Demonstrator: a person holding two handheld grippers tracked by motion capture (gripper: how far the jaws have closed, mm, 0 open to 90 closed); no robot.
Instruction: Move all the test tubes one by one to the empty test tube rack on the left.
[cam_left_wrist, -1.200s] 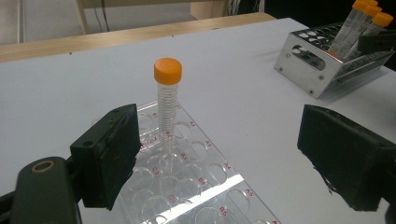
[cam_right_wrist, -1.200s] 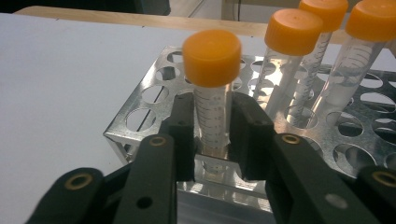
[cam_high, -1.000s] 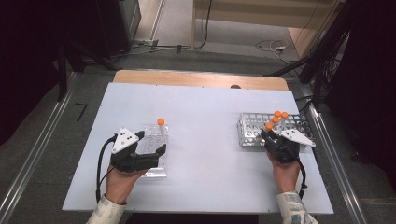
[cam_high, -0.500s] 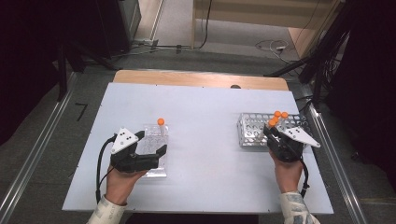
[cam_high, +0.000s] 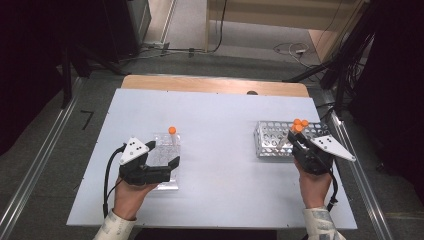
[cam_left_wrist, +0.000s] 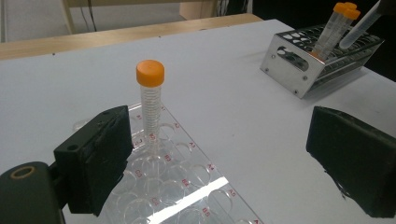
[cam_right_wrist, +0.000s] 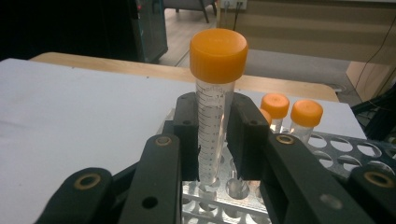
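Orange-capped tube (cam_right_wrist: 212, 112): clamped in right gripper (cam_right_wrist: 215, 140), lifting from metal rack (cam_high: 272, 140), frame right.
Left gripper (cam_left_wrist: 224, 158): jaws wide, just opened, empty.
Next: carry to clear tray (cam_left_wrist: 177, 186).

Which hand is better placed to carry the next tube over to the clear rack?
Right. The right gripper is shut on an orange-capped tube above the metal rack. The left gripper hangs open over the clear rack, holding nothing.

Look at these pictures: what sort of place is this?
Probably a lab test bench: orange-capped sample tubes in a metal rack, a clear well rack on a white table, cables on the floor.
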